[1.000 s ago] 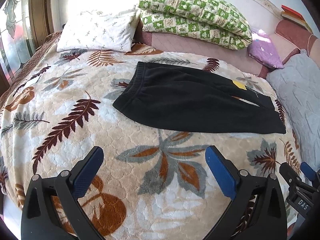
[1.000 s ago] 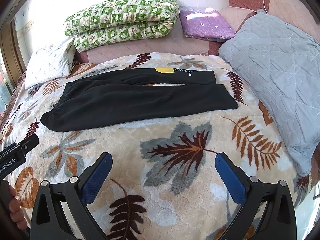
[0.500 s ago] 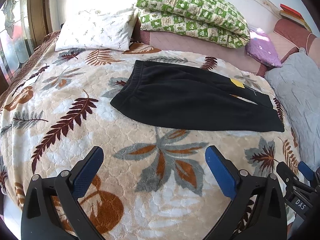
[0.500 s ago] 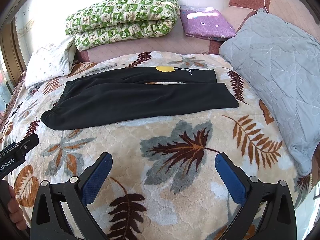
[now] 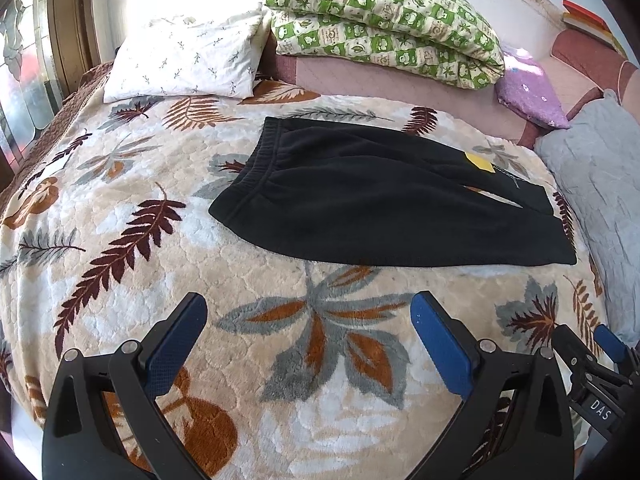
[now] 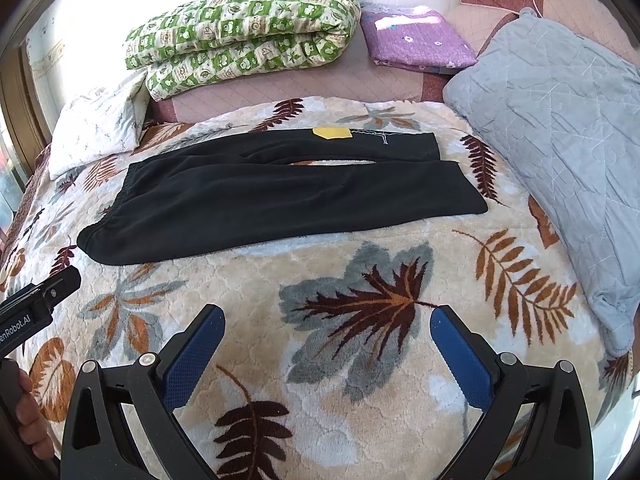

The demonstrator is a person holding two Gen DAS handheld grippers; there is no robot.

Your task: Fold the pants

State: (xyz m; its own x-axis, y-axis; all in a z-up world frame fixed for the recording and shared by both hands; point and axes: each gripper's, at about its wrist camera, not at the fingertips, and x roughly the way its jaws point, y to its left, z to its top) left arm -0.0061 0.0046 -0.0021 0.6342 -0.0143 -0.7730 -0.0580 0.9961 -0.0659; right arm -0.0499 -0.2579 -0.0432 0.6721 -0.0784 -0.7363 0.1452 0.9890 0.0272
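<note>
The left gripper (image 5: 306, 322) hangs over the bed with its blue pads spread wide and nothing between them. The right gripper (image 6: 326, 334) is likewise released and empty, held just beside the left one, whose black body shows at the left edge of the right wrist view with a hand (image 6: 24, 412) around its handle. Both hover over the leaf-patterned blanket (image 5: 120, 264), short of the garment and not touching it.

Beyond them the black pants (image 5: 360, 208) lie flat across the blanket, unfolded, the elastic waistband (image 5: 252, 172) toward the left and the two legs running right, side by side with a narrow gap between them. A yellow patch (image 6: 331, 132) sits on the far leg. Past the pants, against the headboard, are a white pillow (image 5: 188, 60), a folded green-checked quilt (image 5: 384, 20), a purple cushion (image 6: 416, 40) and a grey quilted pillow (image 6: 560, 120).

The task appears to be at its opening step: the approach, with no fold made yet. The next move likely calls for reaching forward, the left gripper to the waistband and the right to the near cuff (image 6: 468, 192), closing on the near edge so one leg can be laid over the other.
</note>
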